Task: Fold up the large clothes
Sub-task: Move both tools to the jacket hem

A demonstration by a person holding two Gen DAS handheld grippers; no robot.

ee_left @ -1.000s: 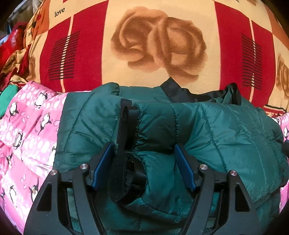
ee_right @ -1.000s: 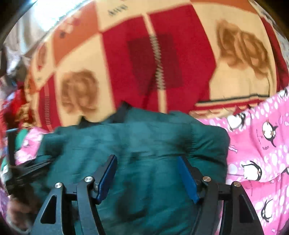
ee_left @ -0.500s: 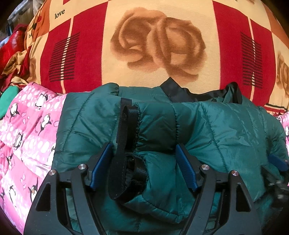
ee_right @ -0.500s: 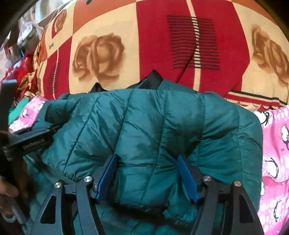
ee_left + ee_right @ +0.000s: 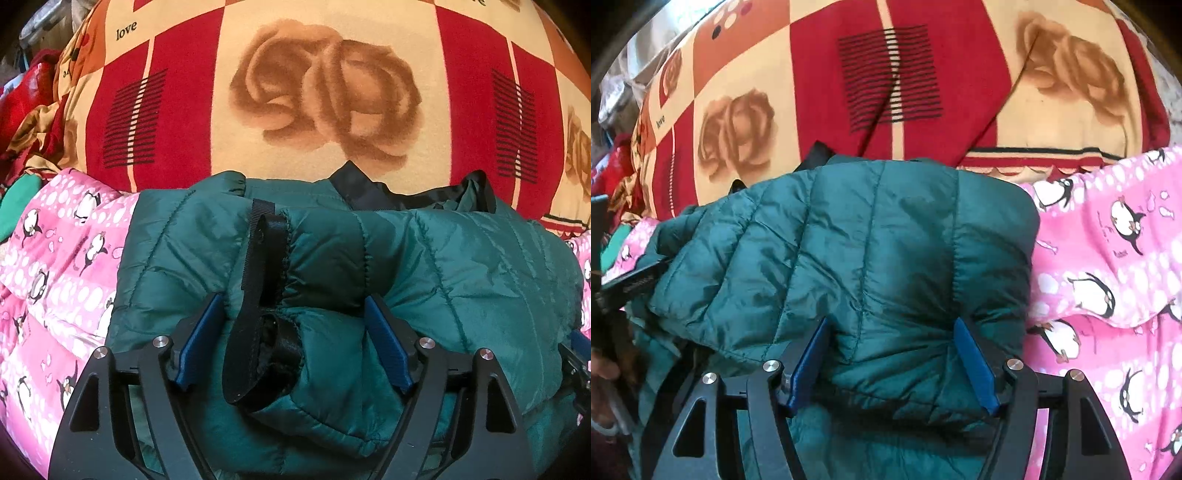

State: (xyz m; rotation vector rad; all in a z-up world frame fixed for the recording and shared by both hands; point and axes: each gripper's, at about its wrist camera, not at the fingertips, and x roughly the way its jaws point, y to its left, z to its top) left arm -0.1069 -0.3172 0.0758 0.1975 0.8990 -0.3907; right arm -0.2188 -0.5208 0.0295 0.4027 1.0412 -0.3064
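Note:
A dark green quilted puffer jacket (image 5: 480,266) lies bunched and partly folded on a pink penguin blanket; it also shows in the right wrist view (image 5: 857,236). Its sleeve cuff with a black strap (image 5: 262,295) sits between my left gripper's (image 5: 293,306) blue pads. The left jaws stand wide apart around the padded fold. My right gripper (image 5: 892,332) is also wide open, straddling a bulge of the jacket at its right side. The left gripper's black body (image 5: 631,284) shows at the left edge of the right wrist view.
A pink penguin blanket (image 5: 55,280) (image 5: 1108,280) lies under the jacket on both sides. A red and cream rose-patterned blanket (image 5: 325,92) (image 5: 886,85) rises behind it. Red and green clothes (image 5: 22,122) pile at the far left.
The right gripper swung in over the jacket and settled low on its right side. The left gripper has hardly moved. The jacket keeps its shape.

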